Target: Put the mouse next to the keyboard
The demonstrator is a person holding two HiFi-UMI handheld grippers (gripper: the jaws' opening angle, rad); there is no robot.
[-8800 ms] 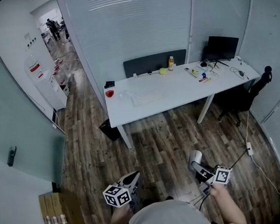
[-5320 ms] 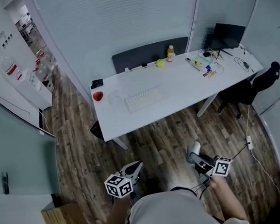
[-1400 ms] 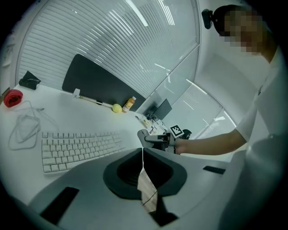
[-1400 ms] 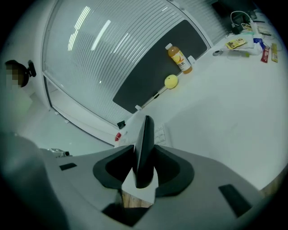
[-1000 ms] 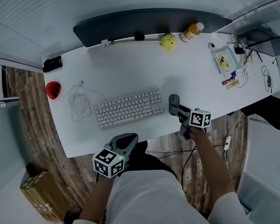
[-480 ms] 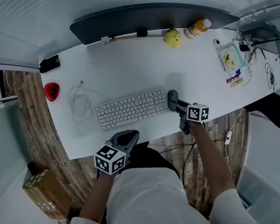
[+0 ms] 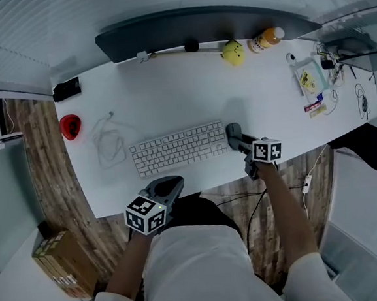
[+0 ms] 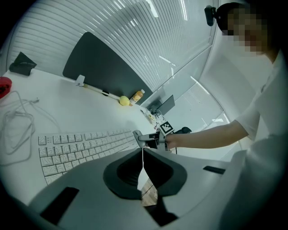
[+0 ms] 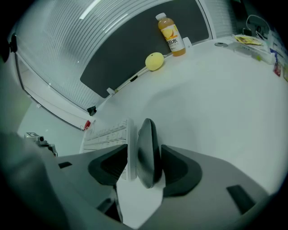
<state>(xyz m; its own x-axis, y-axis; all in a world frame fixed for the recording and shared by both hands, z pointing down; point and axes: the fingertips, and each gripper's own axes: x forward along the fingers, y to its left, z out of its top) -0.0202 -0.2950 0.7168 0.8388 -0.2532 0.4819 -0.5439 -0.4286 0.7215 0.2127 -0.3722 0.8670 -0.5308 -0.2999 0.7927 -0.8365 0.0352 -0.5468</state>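
Mouse (image 9: 146,150) | on desk (image 7: 170,95), just beside keyboard (image 7: 179,148) | between opening right tool (image 7: 236,138) jaws

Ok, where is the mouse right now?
In the head view the mouse lies on the desk just off the right end of the keyboard, between the opening jaws of the right hand-held gripper.

The only print I can find on my feed is on the label of the orange bottle (image 9: 170,33) at the back of the bench (image 9: 216,103). It has 1 short line of dark characters, too small and curved for me to read.
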